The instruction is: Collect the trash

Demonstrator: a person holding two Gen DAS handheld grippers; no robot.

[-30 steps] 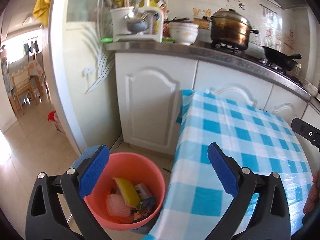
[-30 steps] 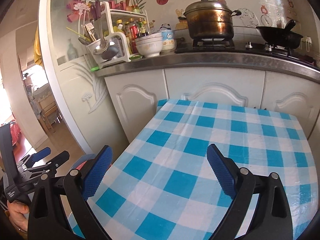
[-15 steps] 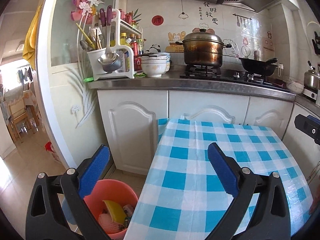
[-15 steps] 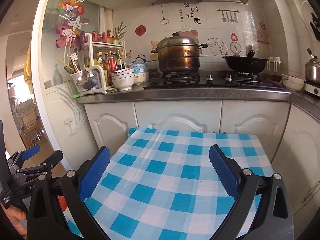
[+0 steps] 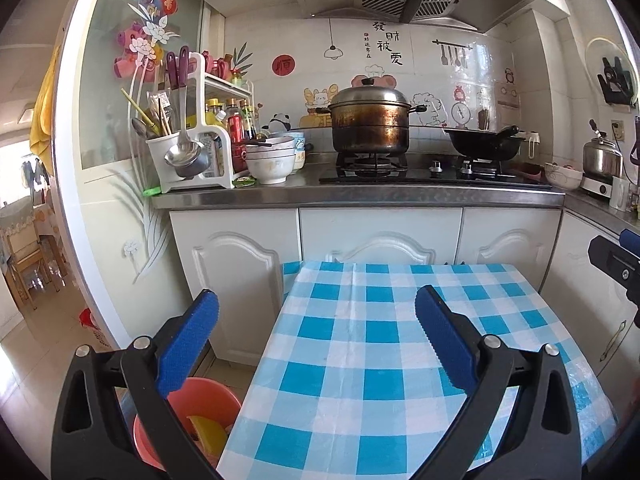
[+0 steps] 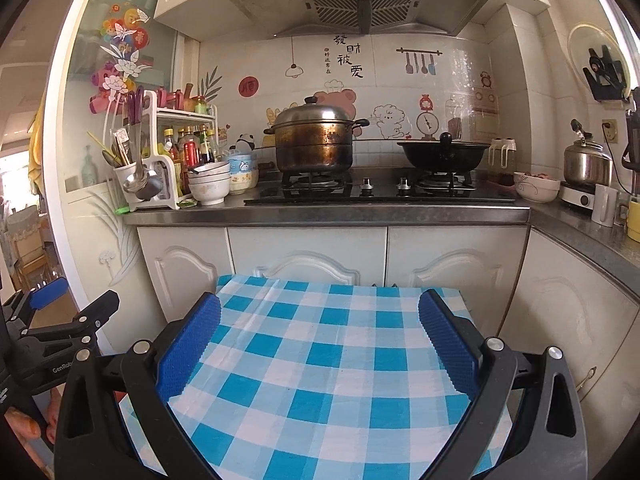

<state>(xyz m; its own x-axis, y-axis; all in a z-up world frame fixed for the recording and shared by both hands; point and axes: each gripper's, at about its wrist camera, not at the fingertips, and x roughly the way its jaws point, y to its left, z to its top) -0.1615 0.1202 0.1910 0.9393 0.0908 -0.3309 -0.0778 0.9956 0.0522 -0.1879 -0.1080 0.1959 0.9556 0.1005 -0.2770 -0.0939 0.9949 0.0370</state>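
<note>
A pink bin point(image 5: 200, 402) stands on the floor by the table's left edge, low in the left wrist view. A yellow piece of trash point(image 5: 208, 428) shows inside it; the rest of its contents are hidden by the gripper's frame. My left gripper point(image 5: 316, 300) is open and holds nothing, up above the bin and the table's left part. My right gripper point(image 6: 320, 300) is open too, empty, over the blue checked tablecloth point(image 6: 332, 360). The cloth carries no trash that I can see. The left gripper point(image 6: 60, 320) also shows at the right wrist view's left edge, with a hand point(image 6: 24, 428) below it.
White cabinets point(image 5: 376, 240) and a steel counter stand right behind the table. On the counter are a utensil rack point(image 5: 188, 148), stacked bowls point(image 5: 272, 160), a large pot point(image 5: 370, 124), a black wok point(image 5: 480, 144) and a kettle point(image 5: 600, 156). A doorway opens at the far left.
Both grippers have risen and tilted up. The bin has slid from the middle of the left view to its bottom edge. More of the counter and wall shows.
</note>
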